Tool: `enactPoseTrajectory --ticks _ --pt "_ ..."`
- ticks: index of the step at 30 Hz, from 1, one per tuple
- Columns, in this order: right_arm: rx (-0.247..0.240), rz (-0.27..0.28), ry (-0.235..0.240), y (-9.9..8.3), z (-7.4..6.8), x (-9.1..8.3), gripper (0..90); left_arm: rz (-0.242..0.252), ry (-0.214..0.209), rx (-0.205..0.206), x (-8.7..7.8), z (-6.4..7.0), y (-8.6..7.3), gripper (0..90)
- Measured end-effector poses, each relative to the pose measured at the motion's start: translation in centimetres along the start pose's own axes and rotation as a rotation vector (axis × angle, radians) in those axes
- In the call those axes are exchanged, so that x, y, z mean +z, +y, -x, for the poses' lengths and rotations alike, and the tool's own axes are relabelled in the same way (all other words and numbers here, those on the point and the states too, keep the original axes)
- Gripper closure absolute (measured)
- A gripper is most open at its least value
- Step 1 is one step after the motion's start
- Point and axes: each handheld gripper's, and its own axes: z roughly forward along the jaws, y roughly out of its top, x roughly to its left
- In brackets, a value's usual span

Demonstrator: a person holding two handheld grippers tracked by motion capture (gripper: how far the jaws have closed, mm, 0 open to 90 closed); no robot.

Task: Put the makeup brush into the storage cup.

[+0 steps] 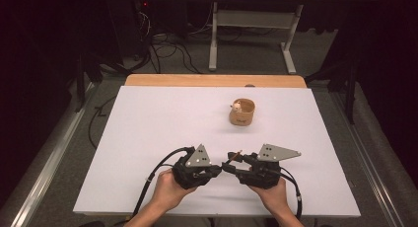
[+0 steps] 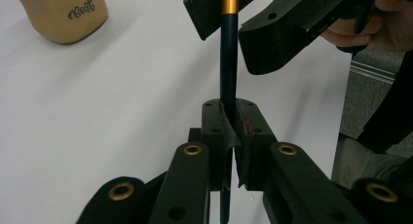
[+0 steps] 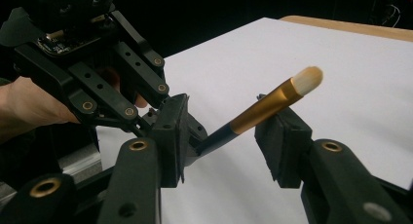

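A: What surface and room are shown?
B: A white table top (image 1: 148, 138) is seen, edged at the far side by a wooden strip (image 1: 215, 80). Grey carpet, loose cables and a pale table frame (image 1: 251, 34) are seen beyond it in a dark room.

A: How are the hands posed?
B: Both are placed at the near edge, close together. The left gripper (image 1: 221, 169) is held in the left hand (image 1: 167, 190) and the right gripper (image 1: 227, 160) in the right hand (image 1: 268, 192), tips pointed toward each other.

A: What is gripped?
B: A brush (image 3: 258, 112), with dark handle, gold ferrule and pale bristles, is clamped at its handle by the left gripper's closed jaws. The right gripper's jaws are spread, set to either side of the ferrule.

A: And containers?
B: A tan cup (image 1: 242, 112) is set far right of centre, well apart from the grippers; a small pale object (image 1: 237, 107) is seen at its rim, not identifiable.
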Motion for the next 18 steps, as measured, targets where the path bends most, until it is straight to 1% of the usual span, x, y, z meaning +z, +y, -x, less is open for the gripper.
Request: enactPoseTrajectory --ticks 2,10,13,15,18 --pt "0.000 0.000 0.002 0.00 -0.04 0.06 59.7 -0.003 0.000 0.013 -0.05 -0.01 0.02 83.4" --pt "0.014 -0.002 0.016 0.01 -0.01 0.22 64.0 0.005 0.000 0.011 0.04 0.14 0.04 83.4" --pt "0.012 -0.001 0.021 0.00 -0.05 0.27 65.5 0.007 0.002 0.023 0.03 0.23 0.05 83.4" --pt "0.009 -0.004 0.023 -0.01 -0.03 0.29 65.9 0.012 0.003 0.020 0.06 0.28 0.06 83.5" --pt "0.012 -0.001 0.028 0.01 0.01 0.30 67.9 0.010 0.002 0.028 0.05 0.30 0.05 83.4"
